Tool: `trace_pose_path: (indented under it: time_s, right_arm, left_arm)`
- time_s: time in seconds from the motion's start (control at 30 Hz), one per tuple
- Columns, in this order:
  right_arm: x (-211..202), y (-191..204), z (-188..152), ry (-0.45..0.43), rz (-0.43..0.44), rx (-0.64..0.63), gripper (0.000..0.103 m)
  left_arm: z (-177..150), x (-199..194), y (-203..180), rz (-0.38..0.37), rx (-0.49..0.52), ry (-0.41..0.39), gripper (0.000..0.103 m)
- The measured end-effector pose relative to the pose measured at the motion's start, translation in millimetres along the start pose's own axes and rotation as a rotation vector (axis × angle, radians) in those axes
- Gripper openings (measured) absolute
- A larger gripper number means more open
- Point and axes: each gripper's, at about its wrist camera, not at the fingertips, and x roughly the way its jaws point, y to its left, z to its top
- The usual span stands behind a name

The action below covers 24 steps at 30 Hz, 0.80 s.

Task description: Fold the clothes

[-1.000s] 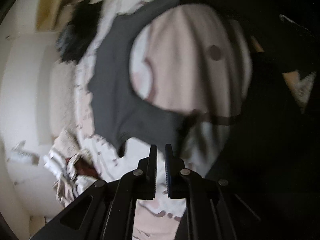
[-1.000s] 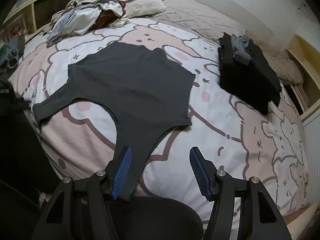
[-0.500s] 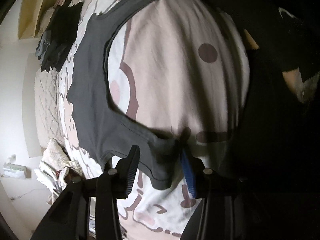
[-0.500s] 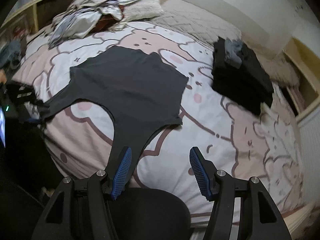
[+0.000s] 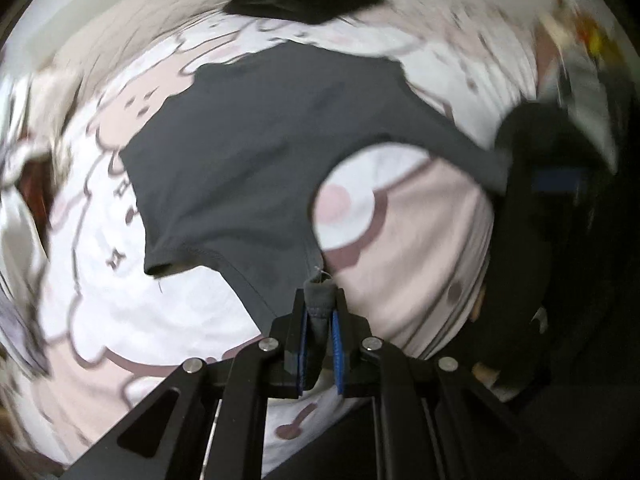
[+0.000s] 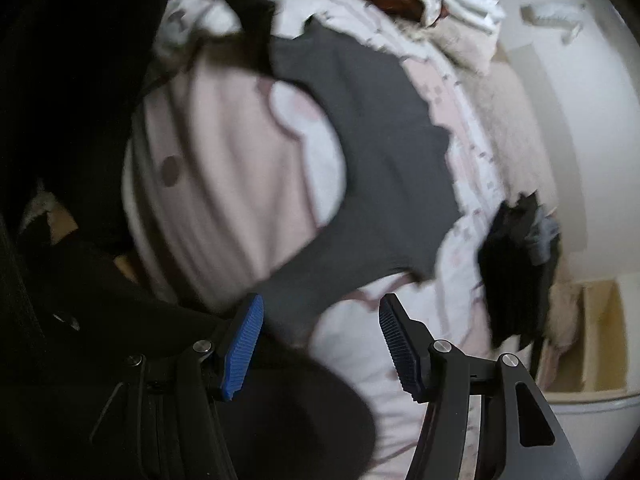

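The left hand-held gripper (image 5: pixel 319 322), low over the bed (image 5: pixel 420 240), pinches one strap of the dark grey tank top (image 5: pixel 248 152) lying flat there. The right hand-held gripper (image 6: pixel 320 344) hovers with jaws spread at the other strap.

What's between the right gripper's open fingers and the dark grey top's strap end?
Nothing: in the right wrist view the right gripper stands open with the strap end of the dark grey top already reaching between its blue pads, over the bear-print bedding.
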Motion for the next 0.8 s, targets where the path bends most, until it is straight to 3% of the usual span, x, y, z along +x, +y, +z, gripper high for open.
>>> trace_pose_path:
  time_s: [0.13, 0.23, 0.33, 0.47, 0.5, 0.53, 0.6, 0.7, 0.8]
  right_arm:
    - [16, 26, 7, 0.078, -0.003, 0.021, 0.061]
    - [33, 39, 8, 0.152, -0.052, 0.010, 0.061]
    - [49, 46, 8, 0.204, -0.164, -0.032, 0.061]
    - [60, 42, 7, 0.201, -0.278, -0.085, 0.061]
    - [62, 41, 6, 0.199, -0.283, -0.100, 0.053]
    - [64, 40, 5, 0.196, -0.284, -0.114, 0.035]
    - [62, 37, 4, 0.182, -0.260, -0.124, 0.018]
    - [51, 31, 0, 0.137, -0.229, -0.151, 0.008]
    - [26, 19, -4, 0.068, -0.225, -0.156, 0.007]
  left_arm:
    - [7, -3, 15, -0.055, -0.095, -0.014, 0.010]
    - [4, -2, 20, -0.059, -0.117, -0.013, 0.010]
    - [3, 0, 23, -0.065, -0.122, -0.010, 0.010]
    - [-1, 1, 23, -0.075, -0.122, -0.007, 0.010]
    - [-2, 0, 23, -0.074, -0.120, -0.007, 0.010]
    - [-3, -1, 22, -0.072, -0.117, -0.012, 0.010]
    - [-4, -5, 21, -0.063, -0.113, -0.027, 0.010]
    - [-8, -15, 18, -0.037, -0.121, -0.036, 0.010]
    - [-16, -30, 7, -0.032, -0.114, -0.051, 0.010]
